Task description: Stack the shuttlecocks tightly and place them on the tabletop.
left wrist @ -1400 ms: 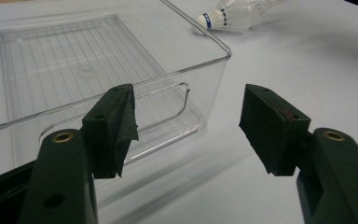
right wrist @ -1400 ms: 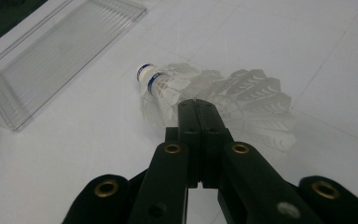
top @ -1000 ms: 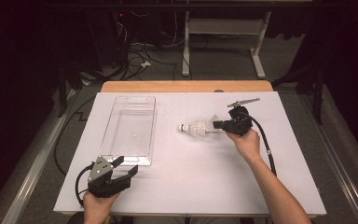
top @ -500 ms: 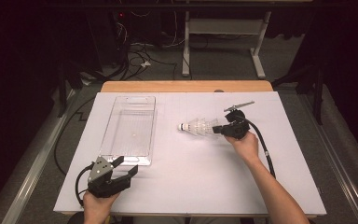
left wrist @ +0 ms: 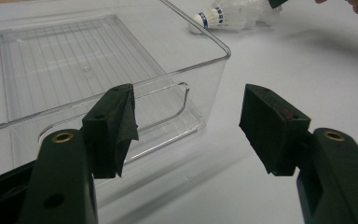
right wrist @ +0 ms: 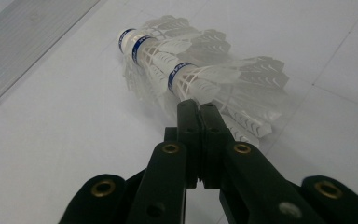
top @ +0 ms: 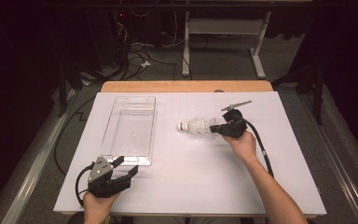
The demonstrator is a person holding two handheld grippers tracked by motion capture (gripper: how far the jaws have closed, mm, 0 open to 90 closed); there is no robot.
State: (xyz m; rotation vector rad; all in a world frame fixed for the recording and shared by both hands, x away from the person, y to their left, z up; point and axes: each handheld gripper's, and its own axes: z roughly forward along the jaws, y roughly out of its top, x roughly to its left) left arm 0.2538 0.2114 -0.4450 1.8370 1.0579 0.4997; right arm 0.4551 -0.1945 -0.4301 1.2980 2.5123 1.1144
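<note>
White tabletop (top: 191, 172) fills the middle of the high view, with dark floor, cables and a desk frame behind it. Right of center, the right gripper (top: 220, 129) has its jaws pressed together on the feather skirt of a nested stack of shuttlecocks (top: 196, 127), which points left, low over the table. In the right gripper view the pinch sits at the edge of the rearmost skirt (right wrist: 223, 100), so the thin feathers could slip free or crush, and the front shuttlecocks, held only by nesting, might slide off if tipped downward. At center left lies a clear plastic bin (top: 129, 129), holding nothing. At lower left the left gripper (top: 125, 169) rests with jaws apart just beside the bin's near end; bumping it could shift the bin.
</note>
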